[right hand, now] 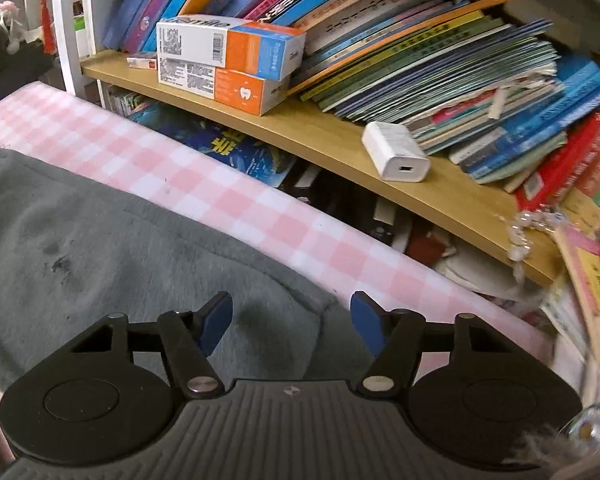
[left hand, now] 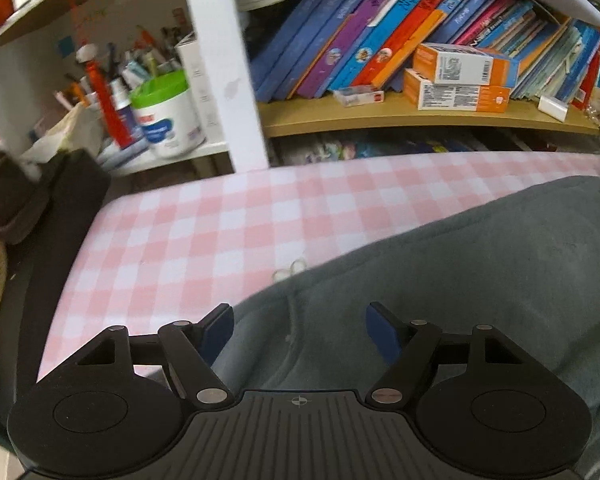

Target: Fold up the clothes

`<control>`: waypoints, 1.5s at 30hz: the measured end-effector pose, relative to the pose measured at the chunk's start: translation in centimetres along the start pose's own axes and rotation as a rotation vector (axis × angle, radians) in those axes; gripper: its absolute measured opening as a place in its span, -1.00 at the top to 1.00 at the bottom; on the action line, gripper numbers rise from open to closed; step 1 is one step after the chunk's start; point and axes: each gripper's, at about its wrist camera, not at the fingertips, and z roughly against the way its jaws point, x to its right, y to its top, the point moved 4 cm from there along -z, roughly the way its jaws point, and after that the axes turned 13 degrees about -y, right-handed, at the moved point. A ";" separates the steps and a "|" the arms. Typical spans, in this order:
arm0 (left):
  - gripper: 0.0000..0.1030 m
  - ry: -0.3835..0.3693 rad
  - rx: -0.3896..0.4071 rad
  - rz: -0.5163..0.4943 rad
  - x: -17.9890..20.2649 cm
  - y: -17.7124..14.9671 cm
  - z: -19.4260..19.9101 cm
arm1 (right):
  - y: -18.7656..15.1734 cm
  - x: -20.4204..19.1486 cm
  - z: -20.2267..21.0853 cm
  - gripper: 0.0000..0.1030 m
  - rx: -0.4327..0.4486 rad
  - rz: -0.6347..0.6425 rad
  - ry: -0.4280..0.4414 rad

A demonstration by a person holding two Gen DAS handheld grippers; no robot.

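Left wrist view: the left gripper (left hand: 299, 330) is held spread, nothing between its blue pads, directly over the near-left edge of a grey garment (left hand: 440, 264). The garment is laid on a pink-and-white checked surface (left hand: 204, 232), its long axis running from this gripper away to the right; one rounded end lies beneath each gripper, so neither is nearer.

Right wrist view: the right gripper (right hand: 291, 326) is likewise spread and empty, poised over the garment's rounded right-hand end (right hand: 148, 248), the hem passing between its fingers. Dark flecks are seen on the cloth.

Whether the garment is already folded cannot be told.

Writing: orange-and-white boxes (right hand: 236, 60) on the wooden shelf (right hand: 340, 144), barcoded, small print unreadable, a tooth symbol on one. Chinese characters on book spines (left hand: 384, 12), illegible. White charger (right hand: 396, 152).
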 end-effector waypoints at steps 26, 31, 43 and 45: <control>-0.81 -0.043 -0.059 0.094 -2.8 -0.3 -4.4 | -0.4 0.4 -3.2 -0.57 0.015 -0.030 0.103; -0.78 -0.051 -0.061 0.124 -3.0 -0.3 -4.4 | -0.6 0.7 -3.4 -0.40 0.007 -0.072 0.119; 0.63 -0.144 -0.107 0.027 -1.9 -0.5 -2.6 | -1.6 -0.3 -0.6 0.73 -0.016 -0.080 0.124; 0.67 -0.131 -0.082 0.001 -1.3 -0.2 -1.9 | -1.8 -0.5 0.7 0.74 0.020 -0.075 0.078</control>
